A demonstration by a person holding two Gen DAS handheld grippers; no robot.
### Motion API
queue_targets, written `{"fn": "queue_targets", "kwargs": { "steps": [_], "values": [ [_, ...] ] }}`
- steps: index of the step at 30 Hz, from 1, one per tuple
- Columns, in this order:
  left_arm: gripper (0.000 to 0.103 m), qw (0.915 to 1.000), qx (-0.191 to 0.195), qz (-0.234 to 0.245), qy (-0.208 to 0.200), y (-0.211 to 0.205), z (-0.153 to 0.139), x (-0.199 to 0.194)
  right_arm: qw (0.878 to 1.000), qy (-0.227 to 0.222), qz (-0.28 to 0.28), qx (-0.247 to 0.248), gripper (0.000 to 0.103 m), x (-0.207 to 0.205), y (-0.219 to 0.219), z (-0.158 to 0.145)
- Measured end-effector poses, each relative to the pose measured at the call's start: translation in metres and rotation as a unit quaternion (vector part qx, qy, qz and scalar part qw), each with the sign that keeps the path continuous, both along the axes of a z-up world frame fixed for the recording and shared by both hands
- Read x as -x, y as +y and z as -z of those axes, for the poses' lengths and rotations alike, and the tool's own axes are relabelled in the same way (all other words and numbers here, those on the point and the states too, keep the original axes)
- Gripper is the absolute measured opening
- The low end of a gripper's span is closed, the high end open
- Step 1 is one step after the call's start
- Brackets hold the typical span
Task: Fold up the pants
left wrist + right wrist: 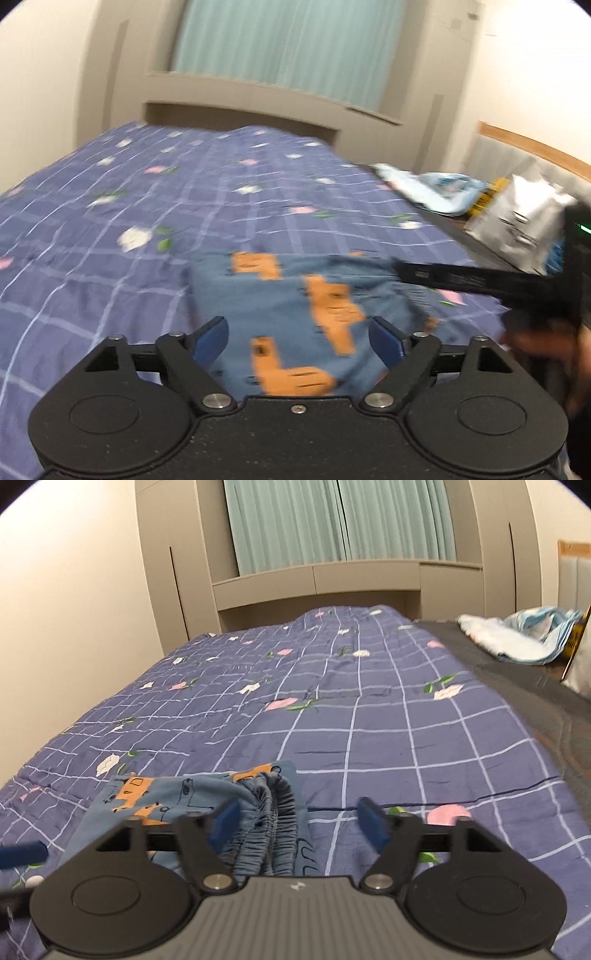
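The blue pants [295,314] with orange prints lie folded into a small bundle on the bed. In the right wrist view the pants [207,805] show their gathered elastic waistband [273,812] at the bundle's right edge. My left gripper [301,338] is open, its blue pads either side of the bundle, just above it. My right gripper [299,819] is open above the waistband. The right gripper's black finger [461,280] reaches in from the right in the left wrist view. A blue pad of the left gripper [22,853] shows at the left edge.
The bed carries a purple checked quilt [332,701] with flower prints. A light blue cloth [524,638] and a silver bag [528,218] lie at the bed's right side. Beige cabinets and a green curtain [340,520] stand behind the bed.
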State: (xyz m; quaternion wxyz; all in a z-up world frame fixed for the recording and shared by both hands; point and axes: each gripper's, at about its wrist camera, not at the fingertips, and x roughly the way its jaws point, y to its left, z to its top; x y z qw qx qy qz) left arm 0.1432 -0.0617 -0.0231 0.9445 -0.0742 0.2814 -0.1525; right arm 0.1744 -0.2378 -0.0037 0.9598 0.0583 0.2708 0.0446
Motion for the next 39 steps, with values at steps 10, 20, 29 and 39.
{"fn": "queue_targets", "kwargs": {
  "steps": [10, 20, 29, 39],
  "values": [
    [0.102, 0.9952, 0.021, -0.069, 0.067, 0.025, 0.013, -0.011, 0.998, 0.004, -0.028, 0.064, 0.103, 0.032, 0.035, 0.005],
    [0.102, 0.9924, 0.011, -0.058, 0.108, 0.032, 0.032, -0.007, 0.997, 0.039, 0.018, 0.061, 0.103, 0.063, 0.02, 0.032],
    [0.102, 0.9928, 0.003, -0.061, 0.103, 0.034, 0.028, 0.0, 0.998, 0.022, 0.03, 0.058, 0.103, 0.075, 0.015, 0.031],
    [0.102, 0.9932, -0.025, -0.091, 0.068, 0.033, 0.019, -0.018, 0.998, -0.026, 0.034, 0.048, 0.103, 0.05, 0.015, 0.005]
  ]
}}
